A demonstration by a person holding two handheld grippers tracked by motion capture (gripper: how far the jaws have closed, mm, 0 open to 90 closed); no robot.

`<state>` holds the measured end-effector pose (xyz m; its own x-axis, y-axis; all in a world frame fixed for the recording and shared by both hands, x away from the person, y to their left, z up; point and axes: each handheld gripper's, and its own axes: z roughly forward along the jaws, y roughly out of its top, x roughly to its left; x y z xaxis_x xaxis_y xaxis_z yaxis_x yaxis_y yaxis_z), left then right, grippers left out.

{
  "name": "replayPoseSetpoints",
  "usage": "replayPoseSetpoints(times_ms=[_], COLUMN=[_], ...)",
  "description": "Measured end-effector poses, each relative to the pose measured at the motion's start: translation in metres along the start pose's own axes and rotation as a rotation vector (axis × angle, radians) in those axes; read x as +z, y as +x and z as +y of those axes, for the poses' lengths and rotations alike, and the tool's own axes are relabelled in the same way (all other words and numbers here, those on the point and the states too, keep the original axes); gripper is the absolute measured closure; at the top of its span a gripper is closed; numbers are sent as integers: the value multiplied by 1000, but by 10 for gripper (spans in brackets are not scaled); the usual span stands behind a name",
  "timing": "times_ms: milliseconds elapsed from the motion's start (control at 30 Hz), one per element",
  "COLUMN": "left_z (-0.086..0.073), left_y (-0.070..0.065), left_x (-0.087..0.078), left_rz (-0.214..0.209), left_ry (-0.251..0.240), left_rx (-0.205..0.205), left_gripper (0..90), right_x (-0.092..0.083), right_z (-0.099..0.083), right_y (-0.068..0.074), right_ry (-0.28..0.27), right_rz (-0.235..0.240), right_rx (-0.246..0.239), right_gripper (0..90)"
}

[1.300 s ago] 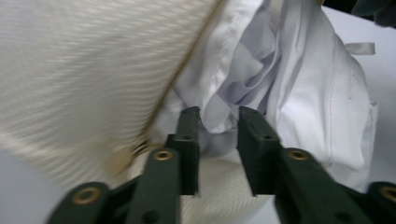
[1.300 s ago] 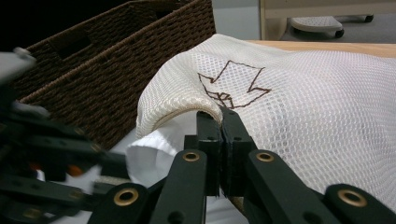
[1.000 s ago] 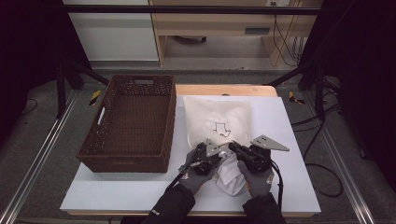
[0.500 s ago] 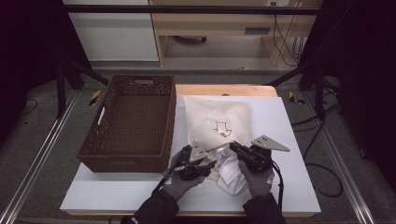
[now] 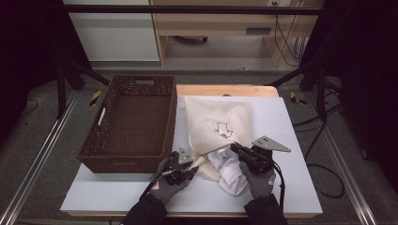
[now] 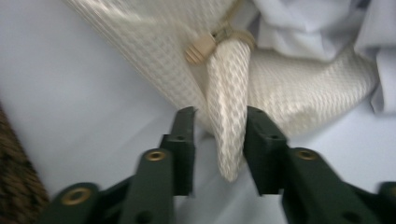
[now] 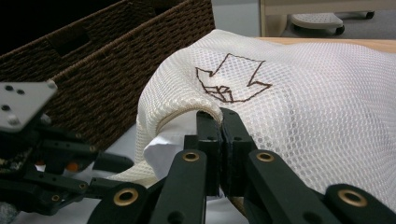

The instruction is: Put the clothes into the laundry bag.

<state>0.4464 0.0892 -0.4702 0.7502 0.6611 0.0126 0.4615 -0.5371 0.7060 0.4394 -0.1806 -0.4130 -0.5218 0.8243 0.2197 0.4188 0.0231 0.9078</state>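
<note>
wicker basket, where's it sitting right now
In the high view the wicker basket sits on the table's left half, right beside the mesh bag.

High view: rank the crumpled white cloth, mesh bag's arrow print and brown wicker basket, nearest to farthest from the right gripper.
From the right gripper:
1. Crumpled white cloth, just below its jaws, at the bag's mouth.
2. Arrow print, up the mesh bag.
3. Brown wicker basket, far left across the table.

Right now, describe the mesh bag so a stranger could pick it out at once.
On the white table, right of the brown wicker basket, lies the cream mesh bag. A brown arrow is printed on it, and a crumpled white cloth spills from its near opening.
</note>
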Motion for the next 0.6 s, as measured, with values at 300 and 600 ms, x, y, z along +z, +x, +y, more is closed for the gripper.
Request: replayPoseSetpoints(times_ms=[300, 600], left_z=[-18, -33], left_y=[-5, -8], left_x=[-19, -18], left_rz=[-32, -32], left_ry=[-9, -48], left_rx=[8, -10], left_gripper=[839, 840], right_x=[2, 3], right_z=[-2, -4], right_y=[1, 9], right_ry=[14, 4], right_rz=[-8, -59], right_rx=[-10, -72], right_gripper=[809, 524])
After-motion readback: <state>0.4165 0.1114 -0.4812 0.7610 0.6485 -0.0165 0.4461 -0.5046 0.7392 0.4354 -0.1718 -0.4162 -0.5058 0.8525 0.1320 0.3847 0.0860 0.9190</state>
